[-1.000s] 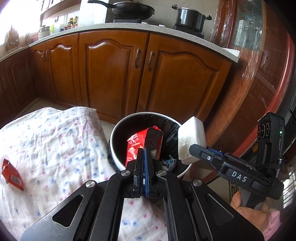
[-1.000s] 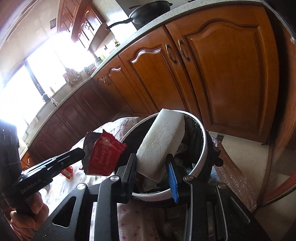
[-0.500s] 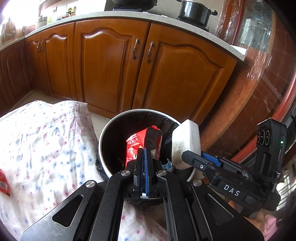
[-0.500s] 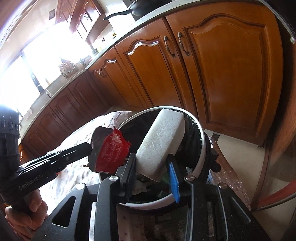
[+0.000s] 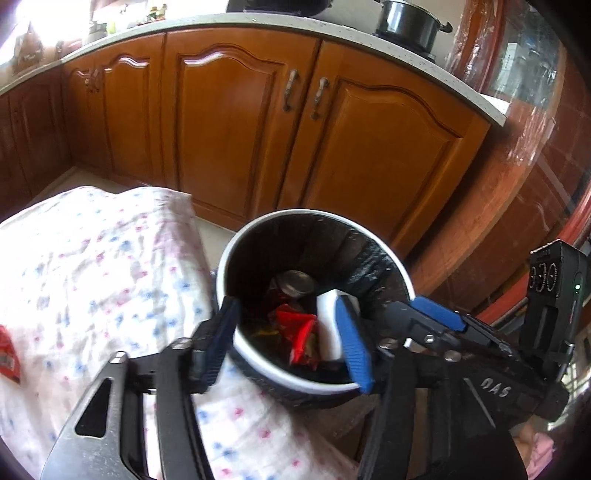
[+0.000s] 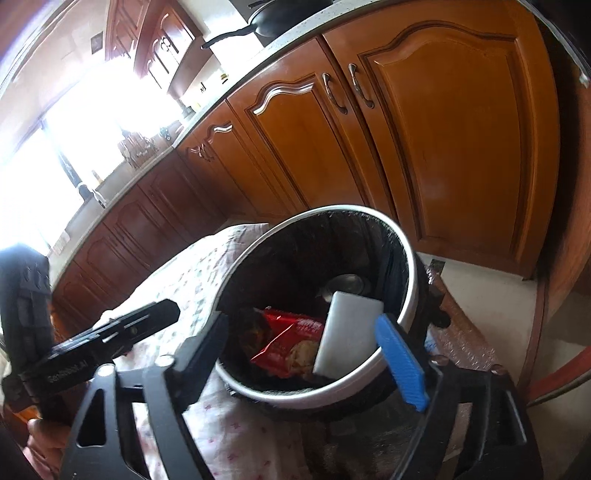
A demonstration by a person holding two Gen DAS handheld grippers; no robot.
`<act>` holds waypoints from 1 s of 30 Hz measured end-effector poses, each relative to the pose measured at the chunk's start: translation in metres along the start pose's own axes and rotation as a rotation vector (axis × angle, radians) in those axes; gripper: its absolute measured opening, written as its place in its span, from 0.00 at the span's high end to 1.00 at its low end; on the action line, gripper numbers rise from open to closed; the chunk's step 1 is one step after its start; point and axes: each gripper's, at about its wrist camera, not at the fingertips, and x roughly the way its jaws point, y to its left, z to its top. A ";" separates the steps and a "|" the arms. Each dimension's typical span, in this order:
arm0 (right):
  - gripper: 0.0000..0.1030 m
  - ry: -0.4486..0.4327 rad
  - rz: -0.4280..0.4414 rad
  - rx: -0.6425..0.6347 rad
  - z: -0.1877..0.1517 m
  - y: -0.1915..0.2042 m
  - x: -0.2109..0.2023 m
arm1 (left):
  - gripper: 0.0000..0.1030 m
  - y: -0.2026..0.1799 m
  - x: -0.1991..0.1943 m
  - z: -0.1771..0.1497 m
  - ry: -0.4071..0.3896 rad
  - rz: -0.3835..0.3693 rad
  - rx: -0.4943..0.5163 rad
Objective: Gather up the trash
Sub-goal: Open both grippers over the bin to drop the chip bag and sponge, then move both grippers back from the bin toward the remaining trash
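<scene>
A round white-rimmed trash bin (image 5: 255, 360) with a black liner stands beside the cloth-covered table; it also shows in the right wrist view (image 6: 295, 400). Inside lie a red snack wrapper (image 5: 297, 334) (image 6: 291, 347), a white foam block (image 5: 327, 328) (image 6: 349, 334) and a metal can (image 5: 295, 282) (image 6: 349, 282). My left gripper (image 5: 288, 343) is open and empty just above the bin's near rim. My right gripper (image 6: 310, 350) is open and empty over the bin too. Another red wrapper (image 5: 7, 356) lies on the cloth at the far left.
The white floral tablecloth (image 5: 92, 266) covers the table left of the bin. Wooden kitchen cabinets (image 5: 236, 122) run behind, with a black pot (image 5: 406, 22) on the counter. A red-brown door (image 5: 535, 166) stands at the right.
Both grippers have opened. The red wrapper fell from the left gripper and the white foam block from the right one; both now lie inside the bin.
</scene>
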 end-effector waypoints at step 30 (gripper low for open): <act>0.07 0.130 0.220 -0.169 -0.080 0.154 0.029 | 0.37 0.180 -0.121 -0.118 -0.059 0.168 -0.368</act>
